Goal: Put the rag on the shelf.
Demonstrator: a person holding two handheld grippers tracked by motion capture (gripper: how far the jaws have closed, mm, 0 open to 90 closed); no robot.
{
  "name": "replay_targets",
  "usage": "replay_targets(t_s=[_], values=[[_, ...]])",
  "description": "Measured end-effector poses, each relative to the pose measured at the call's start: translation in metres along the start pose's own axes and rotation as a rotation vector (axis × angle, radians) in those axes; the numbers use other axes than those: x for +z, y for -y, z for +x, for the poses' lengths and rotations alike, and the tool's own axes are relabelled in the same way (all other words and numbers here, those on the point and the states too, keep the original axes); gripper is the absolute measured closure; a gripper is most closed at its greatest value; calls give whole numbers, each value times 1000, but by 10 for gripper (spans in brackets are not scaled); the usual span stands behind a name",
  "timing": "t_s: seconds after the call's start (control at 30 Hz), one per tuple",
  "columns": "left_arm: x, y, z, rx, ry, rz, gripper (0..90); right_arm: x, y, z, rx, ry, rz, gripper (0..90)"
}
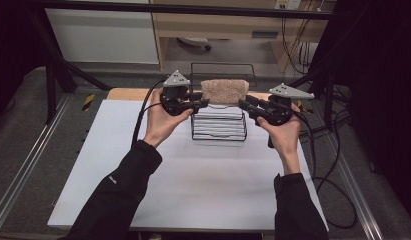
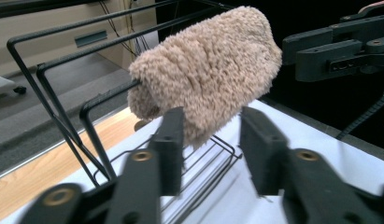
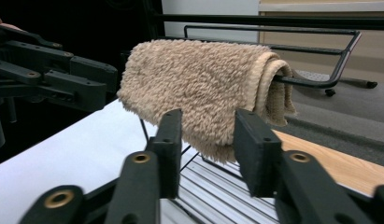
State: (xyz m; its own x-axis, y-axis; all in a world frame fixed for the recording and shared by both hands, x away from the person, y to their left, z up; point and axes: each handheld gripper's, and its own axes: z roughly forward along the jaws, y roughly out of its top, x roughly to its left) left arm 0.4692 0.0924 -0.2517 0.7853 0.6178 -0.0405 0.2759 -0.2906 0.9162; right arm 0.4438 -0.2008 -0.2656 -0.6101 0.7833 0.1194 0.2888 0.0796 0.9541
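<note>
Sleeved forearms rise from the near edge of the white counter (image 1: pixel 203 190) in the high view, the left hand-held gripper (image 1: pixel 202 104) and right hand-held gripper (image 1: pixel 244 104) flanking a tan fleecy towel (image 1: pixel 224 91) draped over the top rail of a black wire rack (image 1: pixel 219 122). Left gripper view: jaws parted, nothing pinched, towel (image 2: pixel 206 70) just ahead. Right gripper view: jaws likewise apart before the towel's (image 3: pixel 199 88) hanging edge; hanging looks finished, so backing both away seems next.
</note>
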Motion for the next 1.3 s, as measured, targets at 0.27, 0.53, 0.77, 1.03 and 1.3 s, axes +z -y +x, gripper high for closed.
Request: replay_targets(t_s=[0.27, 0.53, 0.77, 1.03, 1.3], values=[[-18, 17, 1, -15, -10, 45, 404, -7, 7, 6, 16, 1, 49, 371], [-34, 44, 1, -4, -21, 87, 240, -10, 23, 8, 5, -10, 86, 172], [-46, 76, 0, 6, -34, 120, 101, -14, 44, 10, -10, -25, 117, 85], [-57, 125, -4, -6, -38, 146, 51, -18, 79, 10, 2, -44, 147, 33], [-67, 167, -2, -38, -51, 172, 51, -16, 118, 9, -9, -70, 199, 17]])
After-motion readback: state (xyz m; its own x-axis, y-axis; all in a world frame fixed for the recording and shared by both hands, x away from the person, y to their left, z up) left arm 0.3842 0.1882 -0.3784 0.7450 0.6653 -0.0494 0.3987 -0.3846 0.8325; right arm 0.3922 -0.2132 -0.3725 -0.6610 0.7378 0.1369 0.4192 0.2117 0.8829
